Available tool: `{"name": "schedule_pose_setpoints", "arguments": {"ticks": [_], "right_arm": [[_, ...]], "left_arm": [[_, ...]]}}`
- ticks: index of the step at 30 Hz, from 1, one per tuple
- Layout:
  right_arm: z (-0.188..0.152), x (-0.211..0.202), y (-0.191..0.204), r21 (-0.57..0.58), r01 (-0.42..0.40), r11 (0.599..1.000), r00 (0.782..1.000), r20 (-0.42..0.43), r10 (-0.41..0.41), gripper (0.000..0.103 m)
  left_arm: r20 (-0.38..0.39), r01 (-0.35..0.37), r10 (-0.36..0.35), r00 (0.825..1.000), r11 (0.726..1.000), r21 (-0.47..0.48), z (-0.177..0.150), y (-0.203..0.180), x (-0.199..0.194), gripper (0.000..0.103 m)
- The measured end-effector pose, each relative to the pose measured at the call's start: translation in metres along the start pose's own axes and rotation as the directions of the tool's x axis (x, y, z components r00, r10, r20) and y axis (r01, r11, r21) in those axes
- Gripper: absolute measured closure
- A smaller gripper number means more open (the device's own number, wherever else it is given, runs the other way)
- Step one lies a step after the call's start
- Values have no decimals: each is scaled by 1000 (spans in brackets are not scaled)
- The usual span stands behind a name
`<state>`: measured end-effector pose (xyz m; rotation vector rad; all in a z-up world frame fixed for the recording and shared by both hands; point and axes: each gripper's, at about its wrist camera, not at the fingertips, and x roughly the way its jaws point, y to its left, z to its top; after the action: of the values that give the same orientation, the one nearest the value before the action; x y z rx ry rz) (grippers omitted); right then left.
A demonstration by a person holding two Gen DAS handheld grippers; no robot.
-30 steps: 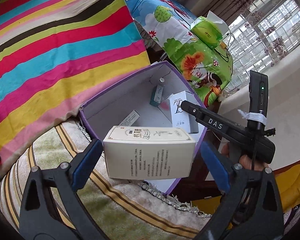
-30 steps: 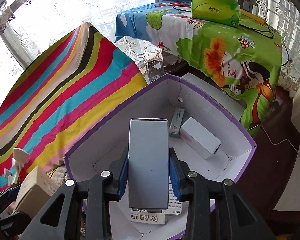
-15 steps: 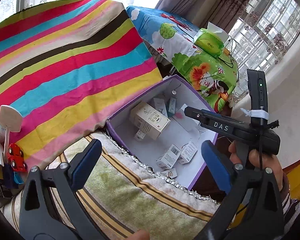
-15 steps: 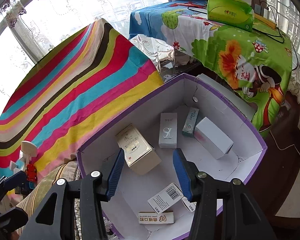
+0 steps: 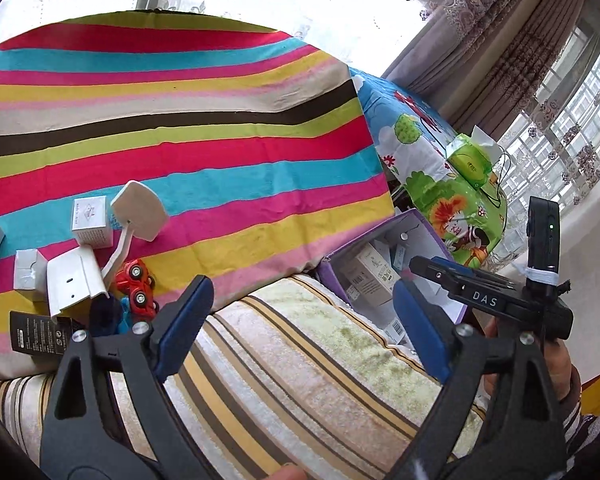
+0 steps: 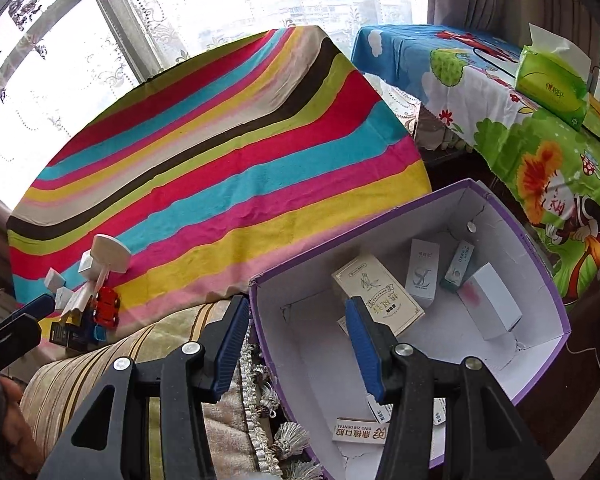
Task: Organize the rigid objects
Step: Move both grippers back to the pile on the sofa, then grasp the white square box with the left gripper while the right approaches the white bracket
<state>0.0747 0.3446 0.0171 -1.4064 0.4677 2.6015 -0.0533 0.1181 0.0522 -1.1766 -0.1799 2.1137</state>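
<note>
both grippers were spread, nothing between the pads. left gripper [image 5: 300, 324] hung over the striped cushion [image 5: 300, 380]; right gripper [image 6: 298, 344] sat at the near rim of the purple box [image 6: 540, 264]. beige carton [image 6: 378, 294] lay in the box just beyond the right finger. farther in: white carton [image 6: 422, 268], teal carton [image 6: 459, 266], white box [image 6: 492, 300]. toy car [image 5: 138, 286] and small boxes [image 5: 90, 220] lay well left on the striped cloth [image 5: 220, 140].
</note>
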Motion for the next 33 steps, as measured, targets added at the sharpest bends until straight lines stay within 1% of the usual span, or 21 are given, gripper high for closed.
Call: {"name": "schedule_pose_setpoints", "arguments": {"ticks": [4, 7, 10, 14, 19, 23, 24, 25, 28, 29, 31, 33], "right_arm": [[-2, 7, 27, -57, -18, 998, 999, -28, 16, 51], [-3, 11, 48, -98, -35, 995, 998, -47, 31, 51], [-5, 15, 69, -145, -53, 988, 997, -61, 44, 51], [-8, 20, 95, -197, -75, 978, 995, -82, 60, 51], [-9, 29, 126, -255, -100, 962, 991, -110, 74, 51], [-11, 36, 154, -300, -132, 945, 986, -140, 94, 51], [-12, 39, 162, -312, -139, 940, 984, -148, 97, 50], [-12, 41, 169, -326, -148, 934, 983, -157, 101, 46], [-15, 47, 191, -365, -174, 914, 977, -178, 115, 39], [-17, 48, 199, -380, -183, 907, 975, -186, 119, 38], [-19, 53, 215, -411, -200, 890, 971, -202, 125, 33], [-23, 56, 230, -443, -212, 871, 969, -215, 126, 32]], "left_arm": [[38, -76, 78, 996, 995, -66, -2, 42, -23, 11], [39, -131, 135, 990, 985, -110, -3, 71, -35, 15], [21, -200, 205, 979, 968, -152, -3, 97, -43, 18], [-28, -265, 265, 964, 939, -221, -2, 134, -46, 24], [-118, -310, 289, 950, 911, -271, -2, 169, -34, 33], [-175, -344, 304, 936, 893, -291, 0, 189, -21, 36], [-186, -355, 312, 932, 890, -287, 1, 192, -17, 37], [-194, -364, 319, 928, 889, -279, 2, 193, -13, 38], [-207, -401, 355, 912, 879, -258, 2, 198, -7, 41], [-210, -402, 355, 911, 879, -258, 1, 200, -5, 41], [-217, -392, 343, 914, 883, -259, 1, 202, -1, 41], [-220, -401, 352, 910, 881, -250, 0, 204, 2, 42]]}}
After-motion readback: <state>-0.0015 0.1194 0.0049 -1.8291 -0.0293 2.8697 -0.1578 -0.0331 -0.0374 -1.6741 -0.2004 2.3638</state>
